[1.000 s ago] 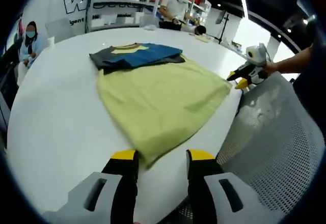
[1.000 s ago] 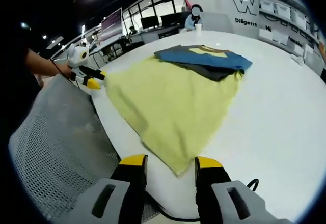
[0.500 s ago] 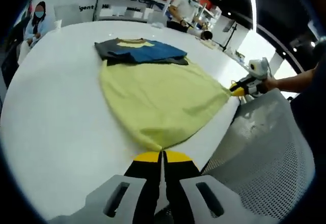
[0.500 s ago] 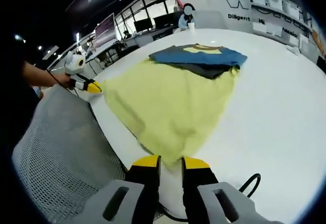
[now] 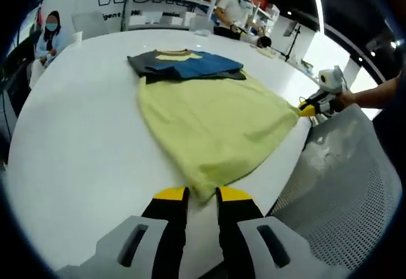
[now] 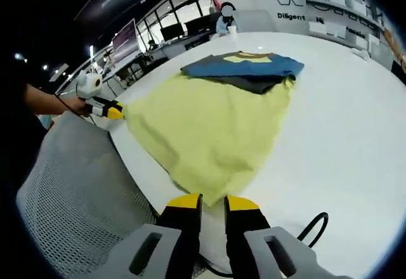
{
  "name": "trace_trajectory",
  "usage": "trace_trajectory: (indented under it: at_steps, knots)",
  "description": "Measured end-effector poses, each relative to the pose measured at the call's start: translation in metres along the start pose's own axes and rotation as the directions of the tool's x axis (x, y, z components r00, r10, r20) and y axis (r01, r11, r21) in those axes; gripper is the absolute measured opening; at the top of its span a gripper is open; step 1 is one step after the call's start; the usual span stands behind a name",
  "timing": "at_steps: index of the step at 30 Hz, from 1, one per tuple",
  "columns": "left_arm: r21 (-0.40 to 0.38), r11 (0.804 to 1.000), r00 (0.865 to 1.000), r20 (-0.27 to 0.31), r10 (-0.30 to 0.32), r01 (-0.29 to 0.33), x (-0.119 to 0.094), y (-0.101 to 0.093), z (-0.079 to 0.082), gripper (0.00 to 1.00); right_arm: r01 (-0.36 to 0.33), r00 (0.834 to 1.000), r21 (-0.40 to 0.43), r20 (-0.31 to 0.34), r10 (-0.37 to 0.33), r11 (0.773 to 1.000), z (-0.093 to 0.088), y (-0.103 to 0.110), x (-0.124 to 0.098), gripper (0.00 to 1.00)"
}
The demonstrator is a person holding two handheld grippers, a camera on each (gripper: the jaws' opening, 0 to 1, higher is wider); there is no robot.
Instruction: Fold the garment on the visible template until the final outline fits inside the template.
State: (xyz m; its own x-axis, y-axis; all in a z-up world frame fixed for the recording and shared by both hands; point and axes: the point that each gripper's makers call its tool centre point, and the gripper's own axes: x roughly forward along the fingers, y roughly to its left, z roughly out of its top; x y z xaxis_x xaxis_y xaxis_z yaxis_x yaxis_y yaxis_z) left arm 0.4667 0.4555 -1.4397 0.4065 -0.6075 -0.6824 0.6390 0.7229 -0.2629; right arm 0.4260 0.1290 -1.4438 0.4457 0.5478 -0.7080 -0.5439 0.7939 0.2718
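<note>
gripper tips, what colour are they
Yellow tips on black jaws, clearest in the left gripper view, at the edge of the yellow-green cloth.

A white table [image 5: 76, 139] carries a yellow-green garment [image 5: 216, 120] — spread flat — and a folded blue-and-grey shirt [image 5: 187, 65].

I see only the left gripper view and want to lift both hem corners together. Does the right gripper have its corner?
Observer: Yes. The right gripper has the yellow garment corner between nearly closed jaws.
Operator: Anything beside it?
Observer: A black cable loops on the white table next to it.
Operator: How does my side look from there?
Observer: The left gripper tips meet the other hem corner at the table edge.
</note>
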Motion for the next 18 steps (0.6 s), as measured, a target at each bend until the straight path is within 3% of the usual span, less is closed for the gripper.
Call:
trace_trajectory:
  at_steps: [4, 14, 18]
  knots:
    - [-0.042, 0.999, 1.000, 0.004, -0.023, 0.023, -0.001, -0.003, 0.003, 0.02, 0.006, 1.000, -0.013, 0.001, -0.006, 1.000, 0.002, -0.001, 0.002, 0.00]
    - [-0.091, 0.995, 1.000, -0.002, -0.031, 0.031, -0.004, -0.008, 0.005, 0.01, 0.008, 1.000, -0.073, -0.005, -0.009, 0.997, 0.008, -0.002, -0.007, 0.00]
    - [-0.098, 0.994, 0.999, 0.017, -0.037, 0.038, -0.010, -0.010, 0.017, 0.01, 0.013, 1.000, -0.067, 0.018, -0.011, 0.998, 0.020, -0.003, -0.015, 0.00]
